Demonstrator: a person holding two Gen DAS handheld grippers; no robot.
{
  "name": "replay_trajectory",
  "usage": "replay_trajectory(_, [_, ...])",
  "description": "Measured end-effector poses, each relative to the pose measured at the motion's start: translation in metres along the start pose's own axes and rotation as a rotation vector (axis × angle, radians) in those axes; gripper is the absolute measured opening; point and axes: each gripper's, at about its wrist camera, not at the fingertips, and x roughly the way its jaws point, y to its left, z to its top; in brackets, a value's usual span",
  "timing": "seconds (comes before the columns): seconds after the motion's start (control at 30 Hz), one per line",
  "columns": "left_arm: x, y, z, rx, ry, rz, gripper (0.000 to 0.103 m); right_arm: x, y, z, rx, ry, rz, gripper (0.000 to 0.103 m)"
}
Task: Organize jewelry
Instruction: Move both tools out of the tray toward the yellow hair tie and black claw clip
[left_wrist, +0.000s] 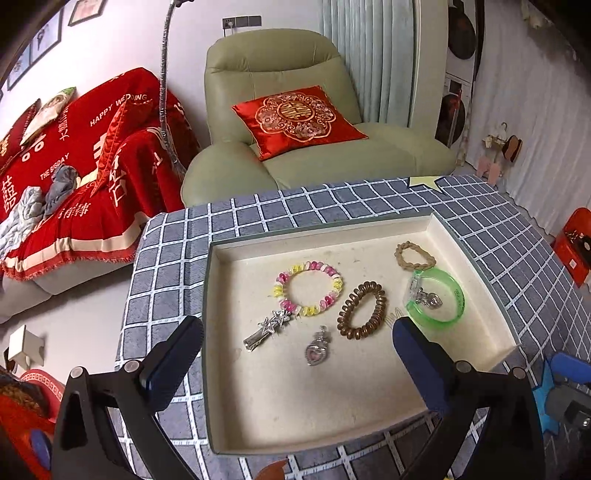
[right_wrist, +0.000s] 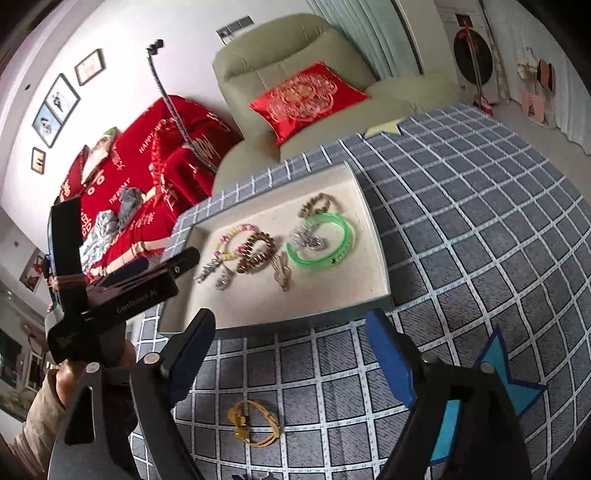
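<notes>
Checked cloth covers the surface (right_wrist: 461, 229). Both tongs, left (left_wrist: 295, 354) and right (right_wrist: 291, 354), are spread wide and empty. One yellow cord bracelet (right_wrist: 255, 424) lies outside the tray (right_wrist: 373, 229), directly beneath the right tongs, long axis crosswise.

The left wrist view is taken from just above the near edge of the tray (left_wrist: 476, 236), looking steeply down and forward between its own fingers (left_wrist: 173, 365), with the armchair (left_wrist: 295, 110) behind. The right wrist view is set farther back and to the right over the checked desk (right_wrist: 461, 229), and the tray is seen obliquely. The tray, armchair and red sofa (right_wrist: 177, 166) are shared; the left gripper (right_wrist: 177, 266) is caught in the right view.
</notes>
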Motion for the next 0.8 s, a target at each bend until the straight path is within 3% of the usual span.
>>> replay_trajectory(0.17, [-0.012,0.004,-0.007,-0.008,-0.003,-0.002,0.103,-0.016,0.015,-0.005,-0.047,-0.041,0.012,0.103])
replay_trajectory(0.53, [-0.058,0.016,-0.049,-0.019,-0.031,-0.002,0.103,-0.036,0.034,-0.034,-0.119,0.012,-0.023,0.103])
replay_trajectory(0.8, [-0.061,0.016,-0.107,-0.029,0.059,-0.064,0.103,-0.038,0.035,-0.084,-0.156,0.085,-0.047,0.103])
